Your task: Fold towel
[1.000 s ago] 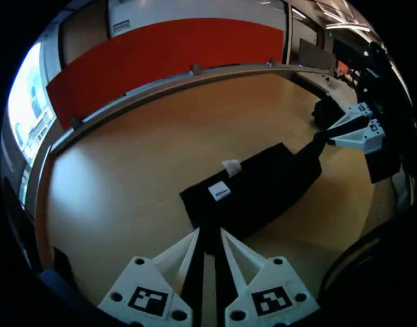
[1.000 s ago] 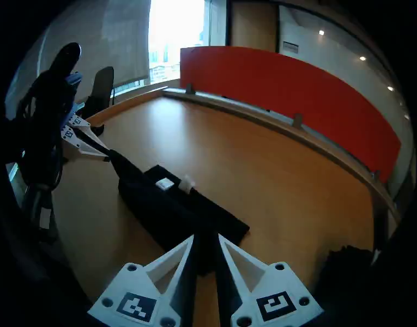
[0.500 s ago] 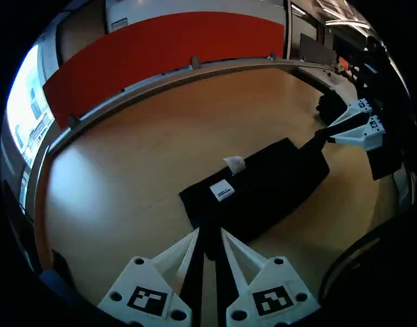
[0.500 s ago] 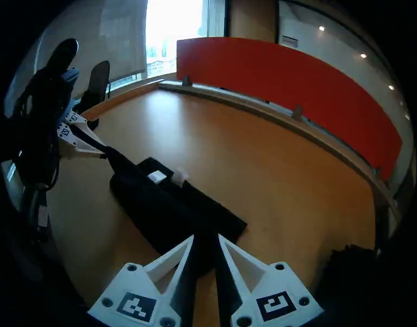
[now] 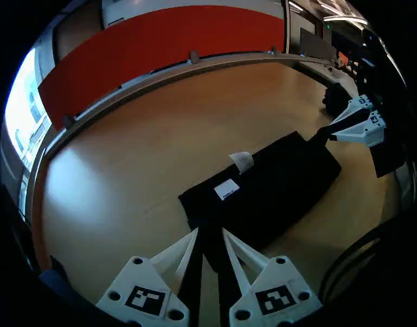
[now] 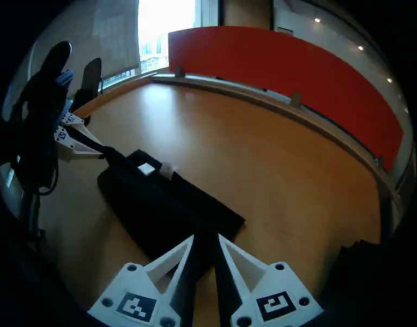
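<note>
A black towel (image 5: pixel 273 188) lies folded in a long strip on the wooden table (image 5: pixel 143 141), with two white labels (image 5: pixel 226 189) on top. My left gripper (image 5: pixel 210 233) is shut on the strip's near corner, at the bottom of the left gripper view. At the strip's far end, the right gripper (image 5: pixel 324 136) pinches the other corner, held by a dark-sleeved arm. In the right gripper view, the towel (image 6: pixel 153 204) runs from my right gripper (image 6: pixel 206 238), shut on its near end, to the left gripper (image 6: pixel 103 154) at the far left.
A red partition (image 5: pixel 153 43) runs along the table's far edge (image 6: pixel 284 60). A dark heap (image 5: pixel 336 98) sits on the table beyond the right gripper, and dark cloth (image 6: pixel 363 267) lies low at the right. A chair (image 6: pixel 91 82) and a bright window stand behind the left gripper.
Both grippers stay shut on the towel's ends. The towel has slid a little over the table and now looks longer and flatter between them, with the cameras tilted slightly further down.
</note>
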Demonstrator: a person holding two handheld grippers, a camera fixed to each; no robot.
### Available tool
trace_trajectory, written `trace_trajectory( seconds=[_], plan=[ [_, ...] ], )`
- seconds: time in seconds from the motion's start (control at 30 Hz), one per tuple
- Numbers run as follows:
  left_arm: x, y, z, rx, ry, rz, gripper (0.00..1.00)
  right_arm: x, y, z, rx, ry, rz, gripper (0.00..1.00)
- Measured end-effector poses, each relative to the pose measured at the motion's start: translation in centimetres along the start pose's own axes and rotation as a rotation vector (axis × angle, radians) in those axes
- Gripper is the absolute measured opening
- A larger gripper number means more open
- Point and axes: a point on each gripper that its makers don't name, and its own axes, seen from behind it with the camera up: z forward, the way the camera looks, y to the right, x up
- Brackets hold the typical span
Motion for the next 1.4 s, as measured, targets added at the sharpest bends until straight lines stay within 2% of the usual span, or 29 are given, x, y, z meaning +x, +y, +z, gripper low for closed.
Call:
trace_trajectory(
  seconds=[0.37, 0.7, 0.77, 0.97, 1.23, 1.3, 1.4],
  plan=[
    [-0.1, -0.6, 1.9, 0.014, 0.001, -0.004, 0.22, -1.2, 0.6, 2.0, -0.017, -0.034, 0.020, 0.17],
    [0.5, -1.4, 3.1, 0.038, 0.006, 0.016, 0.24, -1.2, 1.1, 3.0, -0.044, -0.044, 0.017, 0.18],
    [0.5, -1.6, 3.3, 0.041, 0.006, 0.018, 0.27, -1.2, 1.2, 3.2, -0.052, -0.046, 0.017, 0.19],
    [0.4, -2.3, 3.8, 0.063, 0.002, 0.034, 0.33, -1.1, 2.0, 3.6, -0.084, -0.047, 0.033, 0.29],
    [0.4, -3.2, 4.1, 0.091, -0.001, 0.048, 0.35, -1.0, 2.8, 3.8, -0.111, -0.048, 0.055, 0.34],
    [0.4, -3.4, 4.1, 0.096, -0.001, 0.047, 0.35, -1.0, 3.0, 3.8, -0.117, -0.049, 0.058, 0.40],
    [0.4, -3.7, 4.0, 0.100, -0.002, 0.040, 0.46, -1.1, 3.2, 3.8, -0.128, -0.049, 0.057, 0.70]
  ],
)
